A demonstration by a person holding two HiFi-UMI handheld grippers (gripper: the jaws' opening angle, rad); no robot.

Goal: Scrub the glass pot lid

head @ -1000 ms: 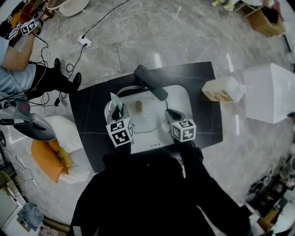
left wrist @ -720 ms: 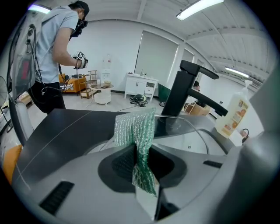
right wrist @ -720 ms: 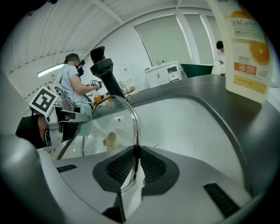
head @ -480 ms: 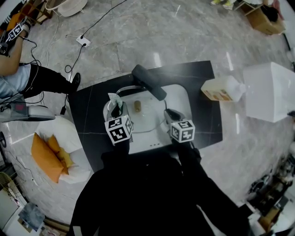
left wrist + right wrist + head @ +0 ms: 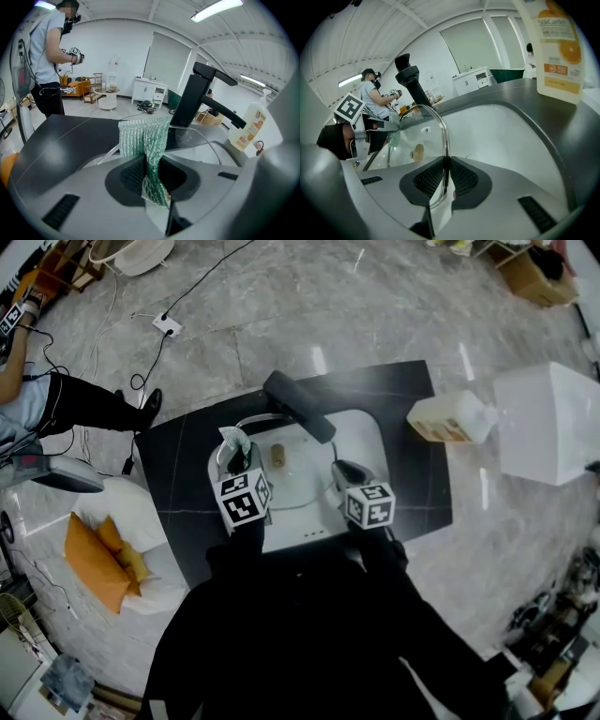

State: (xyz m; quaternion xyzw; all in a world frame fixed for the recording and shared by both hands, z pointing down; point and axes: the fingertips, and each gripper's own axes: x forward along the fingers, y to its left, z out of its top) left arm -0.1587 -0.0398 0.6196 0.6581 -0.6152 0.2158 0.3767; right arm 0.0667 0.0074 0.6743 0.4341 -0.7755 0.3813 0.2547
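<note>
Moved: my left gripper (image 5: 234,460) has edged slightly up the sink since a second ago. It is clenched on a green scrub pad (image 5: 143,140) at the lid's left rim. My right gripper (image 5: 440,185) is clamped on the rim of the glass pot lid (image 5: 298,482), in the white sink (image 5: 371,442). Beyond: black faucet (image 5: 300,407); soap bottle (image 5: 450,420) on the dark surface (image 5: 417,502).
</note>
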